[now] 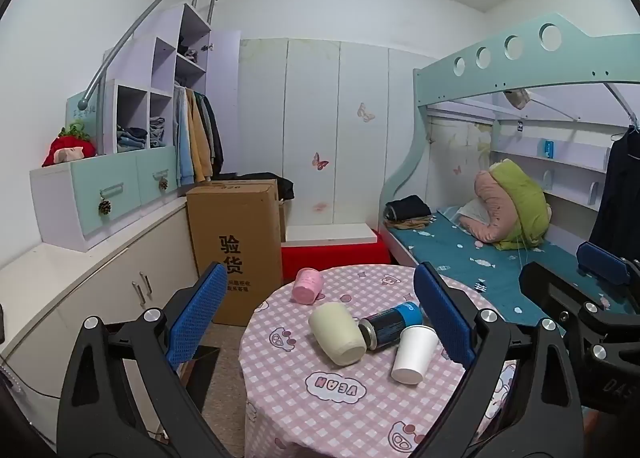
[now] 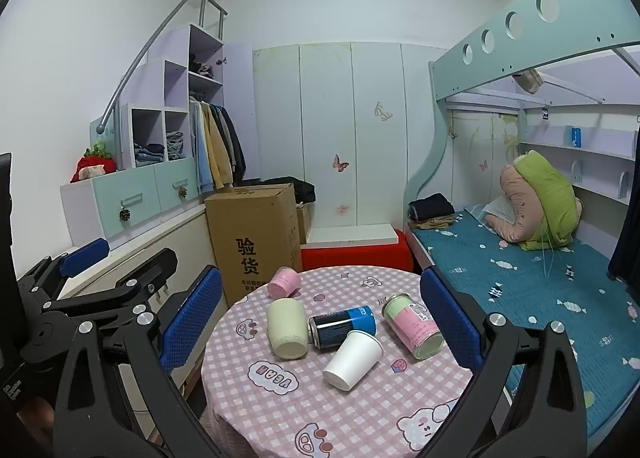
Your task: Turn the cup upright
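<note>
On a round table with a pink checked cloth (image 1: pixel 320 410) (image 2: pixel 280 410) several cups lie on their sides: a white paper cup (image 1: pixel 414 354) (image 2: pixel 354 360), a cream cup (image 1: pixel 338 334) (image 2: pixel 286 328) and a pink cup (image 1: pixel 307 286) (image 2: pixel 284 282) at the far edge. A dark blue can (image 1: pixel 390 324) (image 2: pixel 342 325) lies between them. A pink and green can (image 2: pixel 414 326) lies to the right. My left gripper (image 1: pixel 320 314) is open and empty above the near side of the table. My right gripper (image 2: pixel 320 318) is open and empty, held likewise.
A tall cardboard box (image 1: pixel 236 242) (image 2: pixel 256 234) stands behind the table on the left, a red box (image 1: pixel 336 254) behind it. A bunk bed with blue sheet (image 1: pixel 480 258) (image 2: pixel 540 278) runs along the right. White cabinets (image 1: pixel 100 290) line the left wall.
</note>
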Action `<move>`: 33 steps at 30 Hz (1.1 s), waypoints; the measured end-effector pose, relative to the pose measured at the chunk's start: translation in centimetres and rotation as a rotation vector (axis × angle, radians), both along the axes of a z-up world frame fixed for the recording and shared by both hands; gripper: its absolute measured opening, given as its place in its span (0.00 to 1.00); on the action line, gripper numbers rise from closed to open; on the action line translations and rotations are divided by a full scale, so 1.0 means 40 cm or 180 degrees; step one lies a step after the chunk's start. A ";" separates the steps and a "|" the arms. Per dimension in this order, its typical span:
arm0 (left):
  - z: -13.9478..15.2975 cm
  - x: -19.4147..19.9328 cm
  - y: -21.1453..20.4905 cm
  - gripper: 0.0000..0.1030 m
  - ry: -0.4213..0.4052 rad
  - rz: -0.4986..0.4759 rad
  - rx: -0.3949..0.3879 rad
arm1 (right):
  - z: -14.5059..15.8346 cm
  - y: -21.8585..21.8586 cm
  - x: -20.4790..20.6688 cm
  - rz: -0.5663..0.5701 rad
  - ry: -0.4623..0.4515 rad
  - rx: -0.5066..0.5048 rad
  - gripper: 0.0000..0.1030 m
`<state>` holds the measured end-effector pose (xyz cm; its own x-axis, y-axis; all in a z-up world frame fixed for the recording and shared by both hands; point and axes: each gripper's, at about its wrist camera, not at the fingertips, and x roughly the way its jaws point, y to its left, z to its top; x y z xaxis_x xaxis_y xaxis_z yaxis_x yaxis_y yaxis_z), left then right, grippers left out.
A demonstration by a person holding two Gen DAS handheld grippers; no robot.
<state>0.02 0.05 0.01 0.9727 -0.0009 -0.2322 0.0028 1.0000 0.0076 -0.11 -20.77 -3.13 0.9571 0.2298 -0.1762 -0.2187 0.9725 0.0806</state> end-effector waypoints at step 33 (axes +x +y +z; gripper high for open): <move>-0.005 -0.003 -0.004 0.92 -0.0041 0.0001 0.0040 | -0.001 -0.004 0.004 0.0002 0.0019 0.0014 0.93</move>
